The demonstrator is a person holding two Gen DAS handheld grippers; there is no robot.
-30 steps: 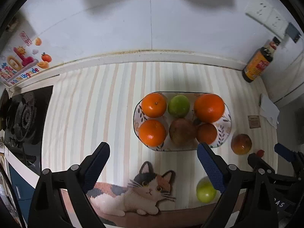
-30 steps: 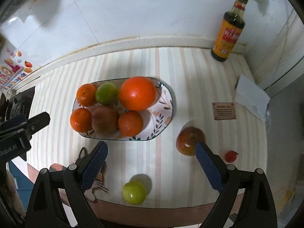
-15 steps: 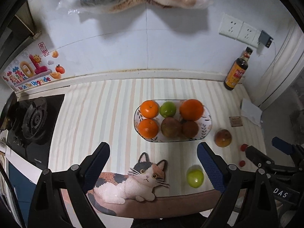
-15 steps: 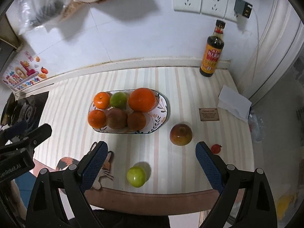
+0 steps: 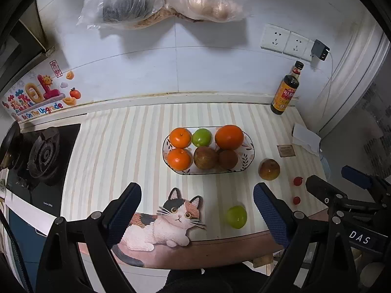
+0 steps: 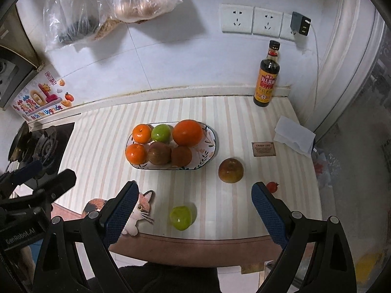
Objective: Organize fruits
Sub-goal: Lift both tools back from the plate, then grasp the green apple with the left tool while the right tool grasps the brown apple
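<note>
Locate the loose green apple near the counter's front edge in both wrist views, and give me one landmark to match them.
Left wrist: green apple lower right of centre, just left of the left tool's right finger.
Right wrist: green apple lower centre, between the right tool's fingers.
Shared landmark: the fruit plate lies beyond it in both.

An oval patterned plate (image 6: 212, 144) sits mid-counter holding six fruits in two rows — far: a small orange (image 6: 141, 133), a green fruit (image 6: 160, 133), a big orange (image 6: 187, 132); near: an orange, two brownish fruits. Right of it lies a reddish-brown apple (image 6: 230, 170); nearer, a green apple (image 6: 180, 217) — and small red fruits (image 5: 298, 181) beyond.
</note>
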